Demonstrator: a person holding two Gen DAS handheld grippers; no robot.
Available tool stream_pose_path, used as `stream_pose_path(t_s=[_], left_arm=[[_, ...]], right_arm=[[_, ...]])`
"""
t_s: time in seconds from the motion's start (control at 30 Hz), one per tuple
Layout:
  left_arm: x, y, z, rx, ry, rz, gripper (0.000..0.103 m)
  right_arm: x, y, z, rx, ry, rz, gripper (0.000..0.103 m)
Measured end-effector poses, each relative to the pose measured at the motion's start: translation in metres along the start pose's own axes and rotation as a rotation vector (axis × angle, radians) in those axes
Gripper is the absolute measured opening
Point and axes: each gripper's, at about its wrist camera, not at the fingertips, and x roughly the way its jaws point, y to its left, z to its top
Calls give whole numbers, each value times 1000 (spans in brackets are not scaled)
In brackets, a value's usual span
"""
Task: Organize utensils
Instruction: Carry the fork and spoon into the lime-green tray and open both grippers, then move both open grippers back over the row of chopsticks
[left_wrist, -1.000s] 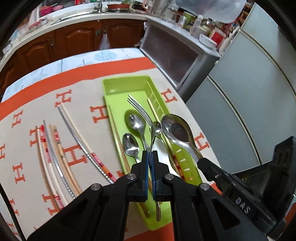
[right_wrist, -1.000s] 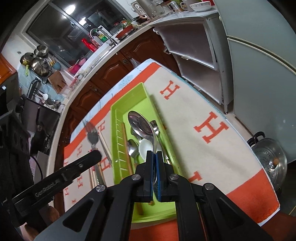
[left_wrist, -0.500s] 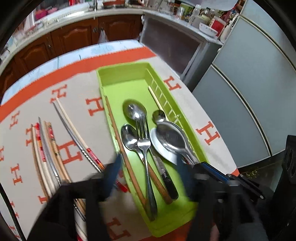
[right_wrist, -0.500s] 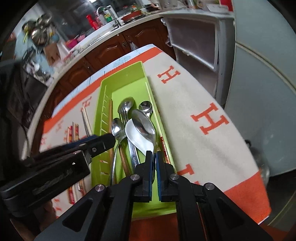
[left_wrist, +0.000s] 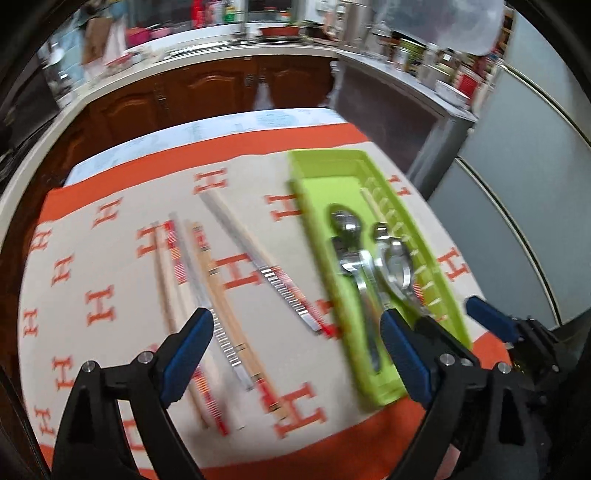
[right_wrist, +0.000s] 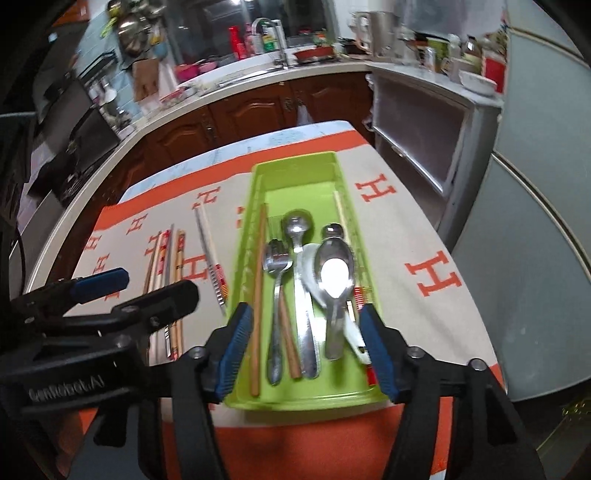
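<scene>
Loose chopsticks left, filled green tray right; both grippers spread wide, holding nothing.

The left gripper (left_wrist: 295, 350) hangs over thin, close-laid wooden and metal chopsticks (left_wrist: 207, 291) on the orange-and-beige cloth (left_wrist: 92, 295); a grasp could catch several or skid. The lime-green plastic tray (right_wrist: 295, 170) below the right gripper (right_wrist: 304, 343) holds steel spoons (right_wrist: 334, 269), a fork (right_wrist: 277, 262) and chopsticks.

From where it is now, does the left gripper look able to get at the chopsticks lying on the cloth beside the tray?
Probably yes. The left gripper is open and holds nothing, and the chopsticks lie loose on the tablecloth right ahead of it, outside the green tray, with nothing on top of them.
</scene>
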Motion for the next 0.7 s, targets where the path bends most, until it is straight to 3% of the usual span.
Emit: stream_pose_path(t_s=[0.27,0.5,0.7], left_arm=[[-30,51,-21,-134,-69,85,100],[-38,82,-28,-140,-73,211,102],[-28,107,-36,-176,-34,185,102]], right_arm=[[-22,41,-5,-117,-37,53,89],[-36,74,-1,-202,-86,53,92],[-26,114,11,-326,-51,78,92]])
